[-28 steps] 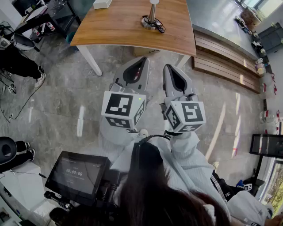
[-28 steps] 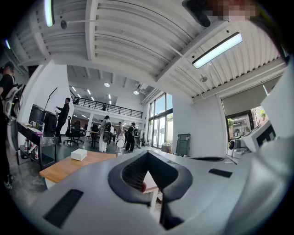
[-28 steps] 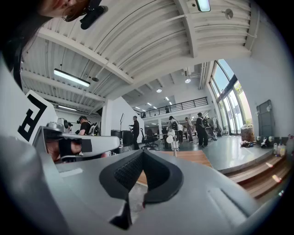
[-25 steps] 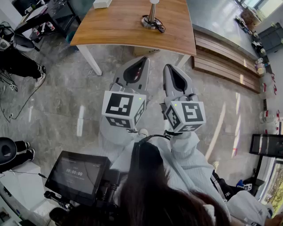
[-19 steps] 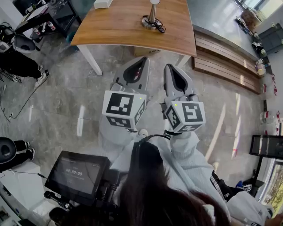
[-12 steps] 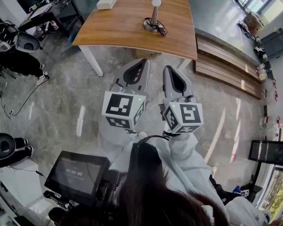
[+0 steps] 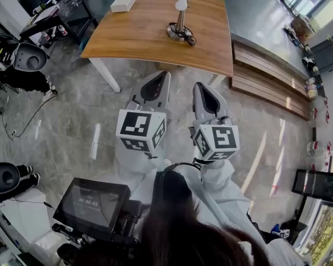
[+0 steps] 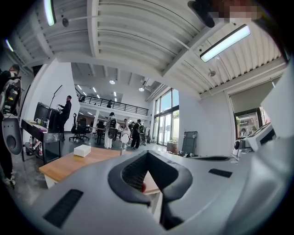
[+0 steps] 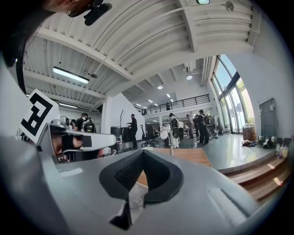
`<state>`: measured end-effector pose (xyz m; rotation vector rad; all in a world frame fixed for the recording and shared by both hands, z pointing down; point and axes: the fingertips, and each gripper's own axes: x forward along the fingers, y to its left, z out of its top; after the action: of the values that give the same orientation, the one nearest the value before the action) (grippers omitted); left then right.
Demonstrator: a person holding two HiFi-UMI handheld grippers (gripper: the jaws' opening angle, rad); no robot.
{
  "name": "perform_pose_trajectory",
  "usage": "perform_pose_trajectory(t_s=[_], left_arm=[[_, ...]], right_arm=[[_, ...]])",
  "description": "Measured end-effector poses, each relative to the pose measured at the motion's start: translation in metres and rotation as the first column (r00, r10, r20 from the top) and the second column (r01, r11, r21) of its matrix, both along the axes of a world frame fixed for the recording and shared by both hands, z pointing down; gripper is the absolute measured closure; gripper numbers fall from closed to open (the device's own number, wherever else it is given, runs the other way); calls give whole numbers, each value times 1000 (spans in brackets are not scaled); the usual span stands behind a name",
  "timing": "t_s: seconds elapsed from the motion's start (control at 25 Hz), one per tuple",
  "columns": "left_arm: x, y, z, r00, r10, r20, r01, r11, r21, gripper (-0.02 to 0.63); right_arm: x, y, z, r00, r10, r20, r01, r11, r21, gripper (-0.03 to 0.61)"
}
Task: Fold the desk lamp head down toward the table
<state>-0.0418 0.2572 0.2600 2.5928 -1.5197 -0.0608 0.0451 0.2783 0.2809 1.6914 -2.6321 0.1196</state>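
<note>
From where I stand, the long wooden table (image 7: 151, 36) is warm honey-brown with a fine straight grain, on white legs. The small desk lamp (image 7: 180, 23) has a silvery stem, a white head and a black cord. The flat cardboard box (image 7: 122, 4) is plain white. The left gripper (image 8: 147, 156) and the right gripper (image 9: 143, 156) are pale grey with black mesh-textured pads. Their cubes are white with bold black square markers. The polished stone floor (image 7: 67, 119) is grey and veined.
</note>
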Motion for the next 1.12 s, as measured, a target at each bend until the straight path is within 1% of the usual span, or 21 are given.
perform_pose_trajectory(t_s=[0.12,0.24,0.32,0.48,0.6,0.68,0.8,0.92,1.04,1.12], left_arm=[[-4,-43,10,1000,-9,0,9,1000,-5,617],[-13,-97,15,1000,-9,4,9,1000,-3,617],[-21,-140,16,1000,7,5,-7,1000,-2,617],[-37,-233,15,999,43,20,-43,999,-14,617],[-35,-293,13,997,73,21,-72,997,-16,617],[-30,-325,18,996,86,19,-85,996,-27,617],[-28,-370,30,996,88,19,-87,995,-54,617],[-25,-407,44,994,107,-5,-107,991,-85,617],[-9,-437,53,982,187,-2,-187,977,-103,617],[0,-458,54,973,228,-26,-230,967,-110,617]], right_arm=[[3,-43,13,1000,2,-3,-3,1000,-13,577],[4,-95,16,1000,18,-1,-18,1000,-4,577],[3,-136,17,999,36,3,-36,999,-5,577],[3,-230,24,996,91,13,-91,995,-34,577],[11,-291,29,991,129,23,-127,990,-55,577],[17,-323,39,991,135,20,-133,988,-80,577],[26,-366,65,991,130,1,-129,983,-133,577],[34,-401,86,992,124,-15,-124,978,-166,577],[39,-433,104,997,73,-10,-73,981,-178,577],[38,-455,117,1000,17,-5,-17,980,-196,577]])
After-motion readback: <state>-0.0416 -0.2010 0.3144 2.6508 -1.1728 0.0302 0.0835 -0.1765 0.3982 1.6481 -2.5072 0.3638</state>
